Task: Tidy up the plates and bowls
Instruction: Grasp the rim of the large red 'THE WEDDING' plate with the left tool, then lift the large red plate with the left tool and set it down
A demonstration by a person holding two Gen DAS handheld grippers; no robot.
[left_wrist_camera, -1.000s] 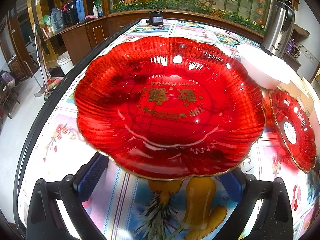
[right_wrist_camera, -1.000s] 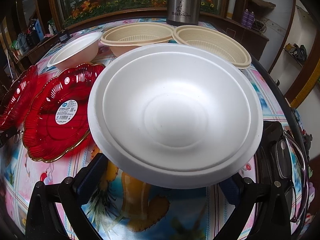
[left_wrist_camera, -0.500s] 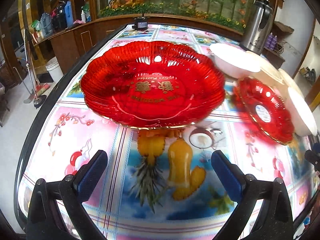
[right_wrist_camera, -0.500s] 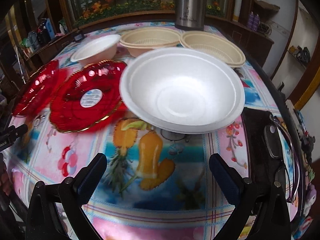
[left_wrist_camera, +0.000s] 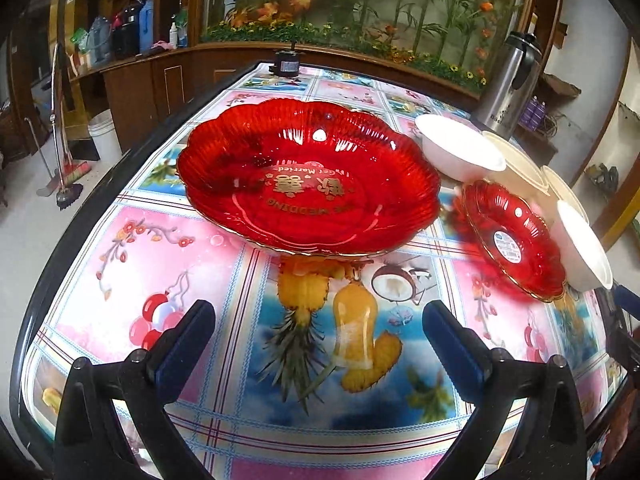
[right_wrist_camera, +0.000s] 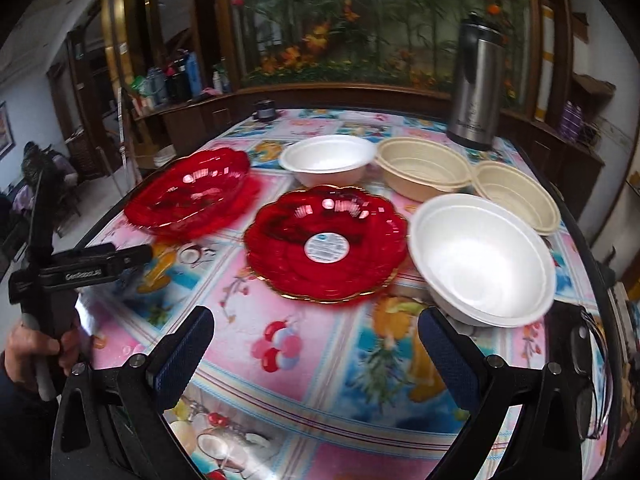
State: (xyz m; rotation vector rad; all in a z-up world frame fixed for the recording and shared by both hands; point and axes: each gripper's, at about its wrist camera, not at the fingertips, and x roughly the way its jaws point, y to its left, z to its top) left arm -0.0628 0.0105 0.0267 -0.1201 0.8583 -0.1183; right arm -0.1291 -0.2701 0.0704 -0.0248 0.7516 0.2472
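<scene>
A big red scalloped plate with gold lettering [left_wrist_camera: 312, 188] [right_wrist_camera: 188, 192] lies on the table ahead of my left gripper [left_wrist_camera: 318, 336], which is open and holds nothing. A second red plate with a white sticker [right_wrist_camera: 326, 242] [left_wrist_camera: 512, 240] lies beside it. The large white bowl [right_wrist_camera: 480, 256] sits just beyond the right finger of my right gripper [right_wrist_camera: 314, 340], also open and holding nothing. A smaller white bowl [right_wrist_camera: 328, 158] [left_wrist_camera: 460, 148] and two stacks of cream bowls [right_wrist_camera: 424, 168] [right_wrist_camera: 516, 196] stand further back.
A steel thermos [right_wrist_camera: 474, 84] stands at the table's far right and a small dark device [left_wrist_camera: 286, 65] at the far edge. Glasses [right_wrist_camera: 592, 376] lie at the right edge. A hand [right_wrist_camera: 28, 352] holds the left gripper's handle at the left. The flowered tablecloth [right_wrist_camera: 312, 392] is bare near me.
Both grippers have backed away toward the near edge. The big red plate and the large white bowl, close between the fingers a second ago, now lie free on the table.
</scene>
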